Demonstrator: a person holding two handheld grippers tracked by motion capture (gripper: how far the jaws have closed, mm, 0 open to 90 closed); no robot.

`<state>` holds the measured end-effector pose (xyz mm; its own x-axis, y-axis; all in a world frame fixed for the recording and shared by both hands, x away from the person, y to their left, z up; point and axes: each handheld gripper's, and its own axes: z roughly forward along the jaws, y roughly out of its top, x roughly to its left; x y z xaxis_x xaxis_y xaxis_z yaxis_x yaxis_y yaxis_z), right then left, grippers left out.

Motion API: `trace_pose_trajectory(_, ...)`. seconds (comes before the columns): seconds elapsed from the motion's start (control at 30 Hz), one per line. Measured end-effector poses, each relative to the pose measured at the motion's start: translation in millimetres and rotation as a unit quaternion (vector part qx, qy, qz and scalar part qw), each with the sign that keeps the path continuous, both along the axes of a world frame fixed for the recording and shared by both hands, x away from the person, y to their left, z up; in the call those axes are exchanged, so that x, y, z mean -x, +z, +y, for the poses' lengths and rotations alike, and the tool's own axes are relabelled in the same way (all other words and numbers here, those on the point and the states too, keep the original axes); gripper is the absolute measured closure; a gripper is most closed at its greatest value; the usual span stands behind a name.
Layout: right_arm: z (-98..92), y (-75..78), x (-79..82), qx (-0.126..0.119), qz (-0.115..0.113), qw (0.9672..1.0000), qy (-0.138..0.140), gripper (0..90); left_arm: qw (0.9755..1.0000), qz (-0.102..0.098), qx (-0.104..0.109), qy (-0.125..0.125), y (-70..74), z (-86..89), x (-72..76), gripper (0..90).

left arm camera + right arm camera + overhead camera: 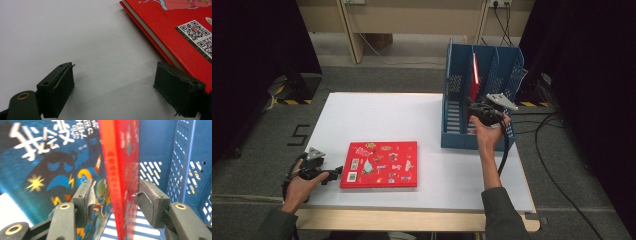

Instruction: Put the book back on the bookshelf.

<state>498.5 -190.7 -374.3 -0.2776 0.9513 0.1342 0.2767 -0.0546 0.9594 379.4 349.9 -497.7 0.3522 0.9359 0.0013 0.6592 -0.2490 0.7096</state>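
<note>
Red book (pixel 474 75) half-hidden behind blue rack (pixel 455 100)

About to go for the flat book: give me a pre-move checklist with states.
1. Right gripper let go of upright red book: ok, a gap shows at both pads.
2. Upright book standing in blue rack: ok.
3. Left gripper open: ok.
4. Flat red book lying on table, beside left gripper: ok.
5. Flat book between left jaws: not ok, its edge lies past one pad.
</note>
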Motion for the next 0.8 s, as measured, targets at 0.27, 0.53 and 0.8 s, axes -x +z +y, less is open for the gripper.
trace_pose_trajectory(0.27,13.1,0.5,25.8,0.02,-0.015,0.9995,0.021,44.5,1.0,-0.001,0.001,0.0,-0.2,-0.9,0.6,15.1)
trace_pose_trajectory(0.53,15.8,0.0,48.8,0.014,-0.026,0.9988,0.038,43.8,1.0,0.002,0.007,0.005,-1.4,-0.2,0.9,14.9)
trace_pose_trajectory(0.8,31.6,-8.1,65.3,0.025,-0.015,0.997,0.072,43.2,1.0,0.002,0.006,0.003,-1.5,0.2,0.8,14.6)
